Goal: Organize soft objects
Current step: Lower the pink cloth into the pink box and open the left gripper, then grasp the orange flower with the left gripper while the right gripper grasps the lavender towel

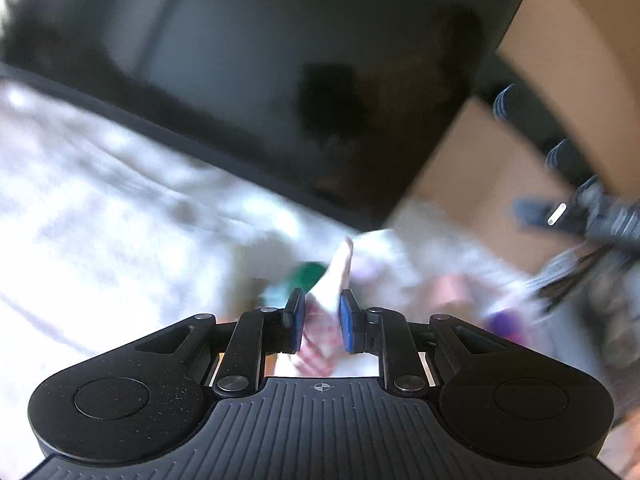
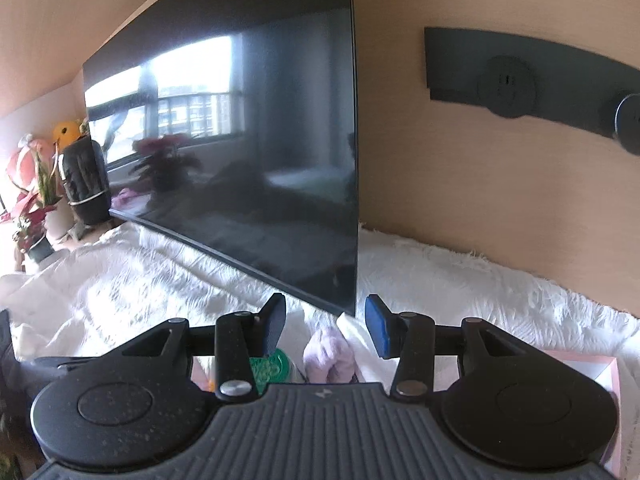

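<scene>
Now my left claw [image 1: 322, 314] pinches a white soft toy [image 1: 334, 280] above the fuzzy blanket [image 1: 100, 200], near the TV [image 1: 280, 80]; my right claw [image 2: 326, 330] hangs spread, a lilac plush [image 2: 330, 354] just below.

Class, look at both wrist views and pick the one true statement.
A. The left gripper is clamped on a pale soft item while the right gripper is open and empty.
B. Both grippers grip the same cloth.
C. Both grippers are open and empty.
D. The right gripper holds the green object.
A: the left gripper pinches a pale soft item between its pads, while the right gripper stands wide open with nothing between its fingers.
</scene>
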`<state>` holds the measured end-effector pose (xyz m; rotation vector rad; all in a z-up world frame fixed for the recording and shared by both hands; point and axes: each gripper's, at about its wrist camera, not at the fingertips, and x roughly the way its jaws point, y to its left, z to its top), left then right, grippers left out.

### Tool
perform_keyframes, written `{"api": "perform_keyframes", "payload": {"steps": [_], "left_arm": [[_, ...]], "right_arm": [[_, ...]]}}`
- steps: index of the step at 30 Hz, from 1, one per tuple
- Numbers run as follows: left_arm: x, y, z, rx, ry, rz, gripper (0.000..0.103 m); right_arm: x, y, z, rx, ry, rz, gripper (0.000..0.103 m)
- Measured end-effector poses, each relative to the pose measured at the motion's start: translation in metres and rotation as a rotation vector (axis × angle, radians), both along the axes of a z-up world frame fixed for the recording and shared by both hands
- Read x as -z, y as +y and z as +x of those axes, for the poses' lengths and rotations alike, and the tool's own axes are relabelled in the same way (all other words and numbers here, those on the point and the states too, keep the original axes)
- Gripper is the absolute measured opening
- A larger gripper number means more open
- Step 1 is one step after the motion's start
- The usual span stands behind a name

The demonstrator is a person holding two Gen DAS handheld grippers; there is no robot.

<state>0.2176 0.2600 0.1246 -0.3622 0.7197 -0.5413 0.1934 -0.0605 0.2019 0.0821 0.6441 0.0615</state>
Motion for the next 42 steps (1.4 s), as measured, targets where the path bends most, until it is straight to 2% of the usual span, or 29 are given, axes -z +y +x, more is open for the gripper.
{"api": "perform_keyframes", "payload": {"steps": [3,6,10,11,12,14,15,16,17,18,20,24,28,33,36,42], "left_arm": [[-0.011,-0.035,0.008,0.077,-0.014,-0.120,0.021],[-0.027,-0.103,0.012,0.215,-0.068,-0.133,0.021],[-0.041,-0.194,0.009,0.415,-0.122,-0.167,0.021],[-0.038,-0.215,0.009,0.454,-0.129,-0.150,0.021],[-0.032,-0.238,0.010,0.486,-0.145,-0.074,0.026],[-0.016,-0.292,0.011,0.481,-0.180,0.263,0.025],[-0.008,-0.306,0.013,0.489,-0.172,0.309,0.025],[-0.002,-0.311,0.017,0.493,-0.113,0.270,0.025],[0.002,-0.310,0.024,0.479,-0.041,0.202,0.025],[0.003,-0.308,0.027,0.468,-0.005,0.150,0.025],[0.001,-0.303,0.025,0.458,-0.010,0.124,0.025],[-0.008,-0.281,0.010,0.455,-0.093,0.167,0.025],[-0.019,-0.239,-0.003,0.396,-0.146,0.187,0.025],[-0.026,-0.167,-0.010,0.234,-0.222,0.306,0.025],[-0.025,-0.119,-0.007,0.121,-0.210,0.352,0.025],[-0.014,-0.037,-0.002,-0.063,-0.168,0.382,0.025]], "right_arm": [[-0.003,-0.011,-0.012,-0.004,-0.027,-0.025,0.043],[-0.019,-0.039,-0.048,0.062,-0.106,-0.113,0.044],[-0.027,-0.088,-0.089,0.212,-0.123,-0.181,0.047],[-0.025,-0.099,-0.099,0.255,-0.121,-0.186,0.048],[-0.021,-0.111,-0.109,0.297,-0.113,-0.182,0.048],[-0.012,-0.131,-0.124,0.361,-0.085,-0.159,0.048],[-0.006,-0.140,-0.131,0.394,-0.068,-0.145,0.048],[-0.002,-0.147,-0.137,0.417,-0.056,-0.132,0.048],[0.002,-0.152,-0.143,0.436,-0.049,-0.121,0.048],[0.005,-0.157,-0.149,0.447,-0.046,-0.112,0.048],[0.009,-0.162,-0.157,0.461,-0.042,-0.101,0.048],[0.019,-0.168,-0.153,0.471,-0.009,-0.053,0.048],[0.028,-0.157,-0.131,0.435,-0.009,0.010,0.048],[0.020,-0.108,-0.086,0.298,-0.067,0.032,0.048],[0.013,-0.073,-0.052,0.199,-0.070,0.084,0.048],[-0.005,-0.005,0.005,0.053,-0.068,0.180,0.048]]}}
